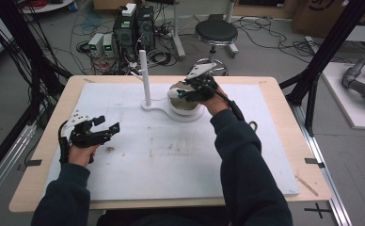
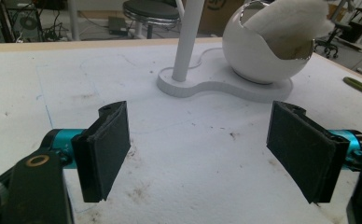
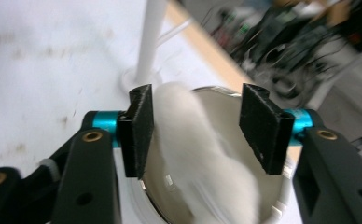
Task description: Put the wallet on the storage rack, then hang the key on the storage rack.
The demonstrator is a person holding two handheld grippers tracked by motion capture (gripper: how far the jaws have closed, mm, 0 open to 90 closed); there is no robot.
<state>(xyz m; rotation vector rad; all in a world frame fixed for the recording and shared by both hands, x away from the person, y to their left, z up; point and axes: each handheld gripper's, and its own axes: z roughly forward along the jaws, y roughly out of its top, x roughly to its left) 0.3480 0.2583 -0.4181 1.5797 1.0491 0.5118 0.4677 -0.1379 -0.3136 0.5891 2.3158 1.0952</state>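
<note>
the right claw point(image 3: 194, 128) hangs over the mouth of the bowl point(image 3: 226, 196) with its jaws apart, released; a white pad point(image 3: 195, 154) lies between them, brushing the left jaw and clear of the other, so nothing is clenched. in the right gripper view the pad slumps into the bowl, blurred at its lower end. from the high view the right claw point(image 1: 186, 92) sits on top of the bowl point(image 1: 186, 104) at the far middle of the counter point(image 1: 171, 155). the left claw point(image 1: 109, 123) is held low at the near left, well apart from the bowl, jaws spread wide and bare; in the left gripper view the left claw point(image 2: 199, 142) frames only stained counter point(image 2: 198, 163) between its two black pads. count: two claws, one bowl, one pad, one post. the bowl point(image 2: 258, 56) is a white ball shape with a cut-open top, and the pad point(image 2: 291, 21) pokes out of it above the rim. it stands on one end of a flat white base point(image 2: 226, 86); the upright post point(image 2: 187, 42) rises from the other end, just beside the bowl. in the high view the post point(image 1: 145, 77) stands to the left of the bowl. one black stool point(image 1: 215, 33) stands on the floor beyond the counter.
</note>
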